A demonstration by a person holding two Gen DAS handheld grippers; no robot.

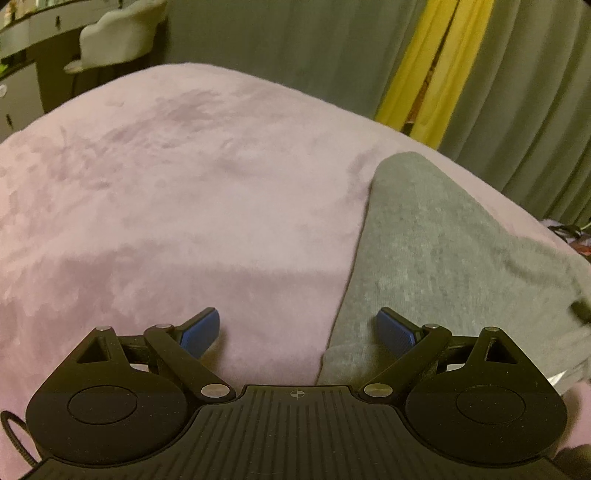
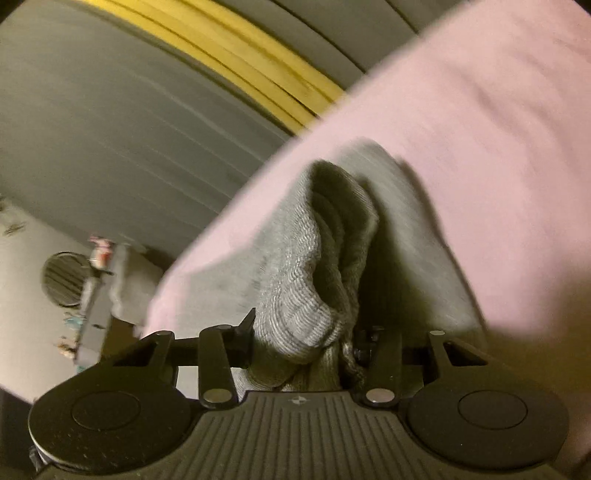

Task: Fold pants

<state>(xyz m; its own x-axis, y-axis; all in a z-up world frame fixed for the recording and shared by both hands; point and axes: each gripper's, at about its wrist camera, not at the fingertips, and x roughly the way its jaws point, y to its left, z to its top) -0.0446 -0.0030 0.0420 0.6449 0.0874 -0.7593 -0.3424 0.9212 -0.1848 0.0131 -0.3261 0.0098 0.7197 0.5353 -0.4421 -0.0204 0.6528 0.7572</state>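
Note:
Grey knit pants (image 1: pixel 443 258) lie on a pink blanket (image 1: pixel 184 203) at the right of the left wrist view. My left gripper (image 1: pixel 298 332) is open and empty, its blue pads (image 1: pixel 201 332) spread just above the blanket at the pants' left edge. In the right wrist view my right gripper (image 2: pixel 306 350) is shut on a ribbed cuff or band of the pants (image 2: pixel 314 266). The cloth bunches between its fingers and is lifted off the blanket (image 2: pixel 480 110). That view is tilted and blurred.
Grey curtains (image 1: pixel 295 40) with a yellow strip (image 1: pixel 432 66) hang behind the bed. A pale chair (image 1: pixel 118 33) and a desk stand at the far left. Clutter and a round vent (image 2: pixel 62 277) show beyond the bed's edge in the right wrist view.

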